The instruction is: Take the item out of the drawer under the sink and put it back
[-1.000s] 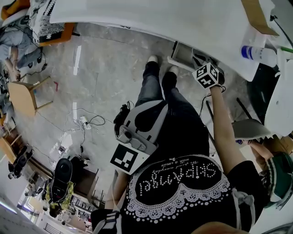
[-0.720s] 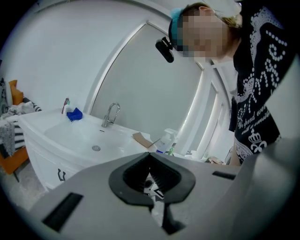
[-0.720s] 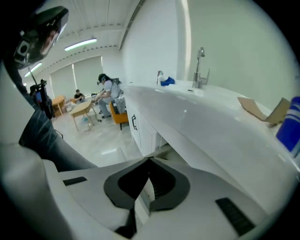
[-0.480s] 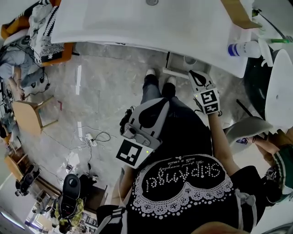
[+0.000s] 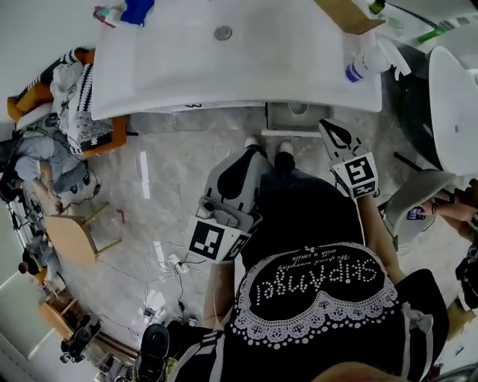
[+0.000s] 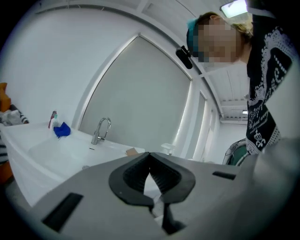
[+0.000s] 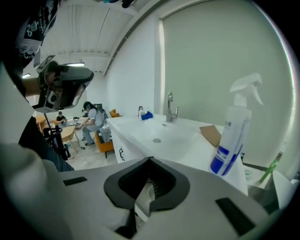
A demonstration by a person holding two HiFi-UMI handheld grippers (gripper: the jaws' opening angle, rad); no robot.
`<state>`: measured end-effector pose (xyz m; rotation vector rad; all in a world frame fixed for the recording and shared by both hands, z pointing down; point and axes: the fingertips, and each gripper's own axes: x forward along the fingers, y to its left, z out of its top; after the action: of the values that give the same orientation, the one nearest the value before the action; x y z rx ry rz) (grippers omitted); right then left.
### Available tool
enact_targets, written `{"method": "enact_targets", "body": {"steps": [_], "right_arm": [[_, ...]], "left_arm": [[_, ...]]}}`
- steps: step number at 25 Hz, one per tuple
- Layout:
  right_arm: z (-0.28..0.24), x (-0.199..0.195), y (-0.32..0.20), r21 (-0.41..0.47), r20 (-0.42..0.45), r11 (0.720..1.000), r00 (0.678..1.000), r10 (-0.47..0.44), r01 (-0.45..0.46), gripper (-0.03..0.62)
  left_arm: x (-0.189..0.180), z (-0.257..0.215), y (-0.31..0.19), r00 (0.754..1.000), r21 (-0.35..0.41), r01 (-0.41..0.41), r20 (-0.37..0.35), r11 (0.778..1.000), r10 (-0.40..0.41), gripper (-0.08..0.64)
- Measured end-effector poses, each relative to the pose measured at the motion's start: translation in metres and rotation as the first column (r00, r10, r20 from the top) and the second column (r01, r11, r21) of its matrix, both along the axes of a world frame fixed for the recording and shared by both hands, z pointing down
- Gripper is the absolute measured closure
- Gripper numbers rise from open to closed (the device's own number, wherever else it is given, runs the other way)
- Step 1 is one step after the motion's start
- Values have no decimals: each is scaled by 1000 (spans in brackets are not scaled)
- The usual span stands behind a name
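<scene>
The drawer (image 5: 287, 127) under the white sink (image 5: 172, 67) stands pulled out, and a small round pale item (image 5: 298, 108) lies inside it. My right gripper (image 5: 327, 124) (image 7: 150, 160) hovers just right of the drawer, above the floor. Its jaws are shut, tips touching, with nothing between them. My left gripper (image 5: 246, 157) (image 6: 150, 154) is held in front of the person's legs, pointing toward the sink. It is shut and empty too.
A spray bottle (image 5: 366, 66) (image 7: 234, 136) and a cardboard piece (image 5: 343, 13) sit on the counter's right end. The faucet (image 6: 100, 130) and a blue object (image 5: 137, 10) are at the back. A white fixture (image 5: 452, 97) stands right; chairs and cables lie left.
The right gripper has drawn back out of the drawer toward the person. The head view has swung so that the whole basin shows. The left gripper stays by the legs.
</scene>
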<state>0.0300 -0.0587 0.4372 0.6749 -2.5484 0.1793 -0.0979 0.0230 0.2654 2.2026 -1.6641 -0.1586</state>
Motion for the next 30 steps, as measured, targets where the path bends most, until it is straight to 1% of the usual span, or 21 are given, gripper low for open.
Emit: {"method": "enact_targets", "body": {"steps": [2,9,13,17,21,26,30], "right_arm": [[-11,9,-1,19,15,999,999,34,-34,575],[-43,34,5,59,64,990,990,122,-126,575],[-73,40,7,103,122,981,981,149,-162,574],[-110,50,9,128,201,964,958,204,-232,574],[-145,58,7,144,284,949,931,231,-279,574],[-163,72,15,160,303,936,918,254,-312,574],[-163,79,23,136,315,934,908,274,-329,574]], "left_arm": [[-4,-4,-1,1000,22,-13,22,1000,13,555],[-15,-16,-3,998,85,-48,42,995,45,555],[-28,-26,-2,998,122,-34,57,992,27,555],[-43,-31,1,996,129,-20,86,991,8,555],[-52,-34,-1,995,143,2,99,990,-17,555],[-45,-37,-1,994,149,-14,107,989,-2,555],[-41,-37,-1,994,147,-28,108,989,12,555]]}}
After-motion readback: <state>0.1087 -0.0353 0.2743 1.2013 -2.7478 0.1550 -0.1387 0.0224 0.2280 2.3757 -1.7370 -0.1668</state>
